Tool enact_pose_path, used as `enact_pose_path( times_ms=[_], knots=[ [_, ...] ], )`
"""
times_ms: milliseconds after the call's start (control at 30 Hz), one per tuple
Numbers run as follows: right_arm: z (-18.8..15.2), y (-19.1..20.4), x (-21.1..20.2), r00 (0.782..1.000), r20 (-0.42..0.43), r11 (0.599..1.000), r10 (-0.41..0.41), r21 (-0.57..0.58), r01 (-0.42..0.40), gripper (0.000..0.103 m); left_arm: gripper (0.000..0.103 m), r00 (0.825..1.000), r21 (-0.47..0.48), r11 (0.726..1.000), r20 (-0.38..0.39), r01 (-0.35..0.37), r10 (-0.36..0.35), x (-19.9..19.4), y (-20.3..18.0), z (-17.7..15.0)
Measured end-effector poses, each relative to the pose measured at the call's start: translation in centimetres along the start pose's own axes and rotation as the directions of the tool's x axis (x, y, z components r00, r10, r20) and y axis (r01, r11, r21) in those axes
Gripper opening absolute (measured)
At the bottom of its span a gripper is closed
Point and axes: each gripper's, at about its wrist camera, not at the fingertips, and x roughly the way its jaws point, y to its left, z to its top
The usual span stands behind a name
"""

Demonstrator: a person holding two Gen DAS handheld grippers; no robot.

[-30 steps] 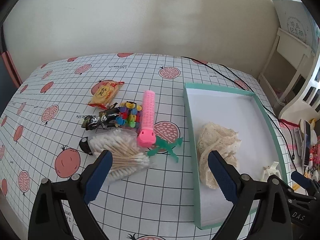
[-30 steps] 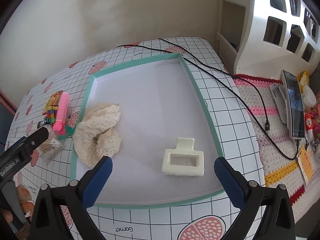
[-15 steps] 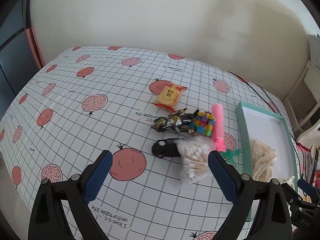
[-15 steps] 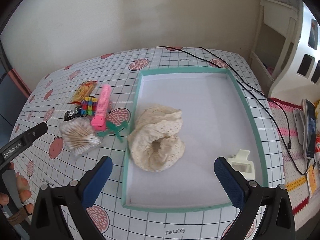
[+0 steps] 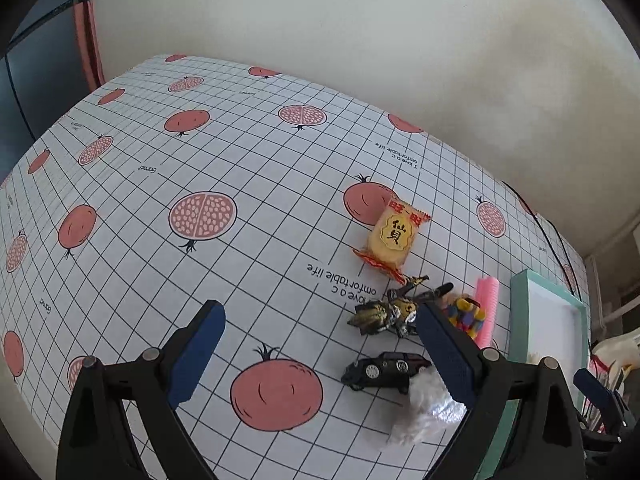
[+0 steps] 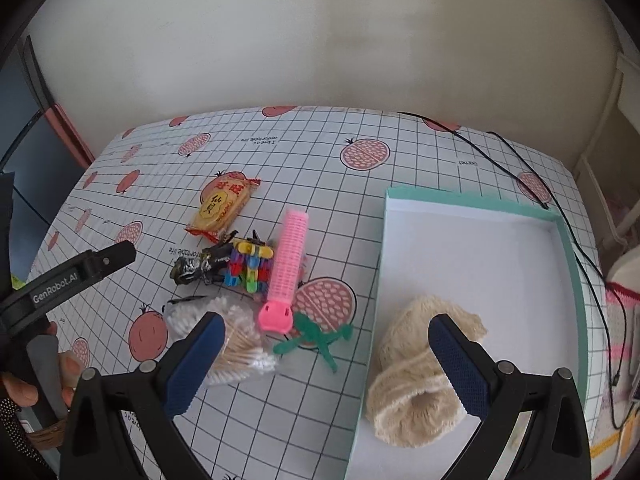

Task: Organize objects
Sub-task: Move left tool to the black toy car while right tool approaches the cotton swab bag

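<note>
Both claws, left (image 5: 320,350) and right (image 6: 326,360), hang spread wide and empty above the table (image 6: 400,152). Small objects cluster left of the teal tray (image 6: 578,280), which holds a cream knit piece (image 6: 412,404).

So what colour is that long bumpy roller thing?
Pink. The hair roller shows best in the right wrist view.

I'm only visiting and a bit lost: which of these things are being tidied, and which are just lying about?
Part of the tidying:
snack packet
toy figure
colourful clips
pink roller
cotton swabs
toy car
green clip
tray
lace cloth

Just lying about:
black cable
tablecloth
</note>
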Motion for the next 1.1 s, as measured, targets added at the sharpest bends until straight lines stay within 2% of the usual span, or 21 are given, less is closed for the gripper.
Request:
enact_pose_path(
  times_ms=[67,133,233,400,600,767,900,1100],
  knots=[
    [0.4,0.4,0.8,1.0,-0.025,1.0,0.014,-0.01,-0.014,0.103,0.096,1.0,0.008,1.0,-0.011,-0.015,0.015,0.1,0.2,0.3],
    [0.5,0.9,1.0,0.999,-0.036,1.0,-0.006,-0.024,0.005,0.103,0.096,1.0,0.019,1.0,-0.005,-0.013,0.013,-0.4,0.5,0.2],
    [-0.1,1.4,0.8,0.998,-0.047,0.999,0.045,-0.01,-0.046,0.103,0.096,1.0,0.033,0.999,-0.007,-0.029,0.03,-0.8,1.1,-0.6],
    [-1.7,2.7,1.3,0.996,-0.083,0.999,0.023,-0.033,-0.026,0.103,0.096,0.994,0.04,0.998,-0.097,-0.051,0.055,0.0,1.7,-2.3],
    [-2.5,3.8,2.6,0.991,-0.121,0.997,0.048,-0.048,-0.055,0.103,0.096,0.986,0.061,0.993,-0.126,-0.103,0.11,1.0,2.4,-2.6],
    [-2.3,4.8,4.0,0.985,-0.145,0.995,0.093,-0.031,-0.099,0.103,0.096,0.985,0.046,0.993,-0.136,-0.104,0.11,1.3,3.1,-2.4],
    [-2.4,6.3,5.0,0.983,-0.162,0.991,0.088,-0.083,-0.102,0.102,0.096,0.985,0.046,0.994,-0.136,-0.099,0.105,1.5,3.1,-2.3],
    [-2.5,6.8,6.1,0.982,-0.174,0.992,0.071,-0.089,-0.088,0.094,0.096,0.987,0.072,0.994,-0.132,-0.08,0.089,1.6,2.2,-2.3]
  ],
)
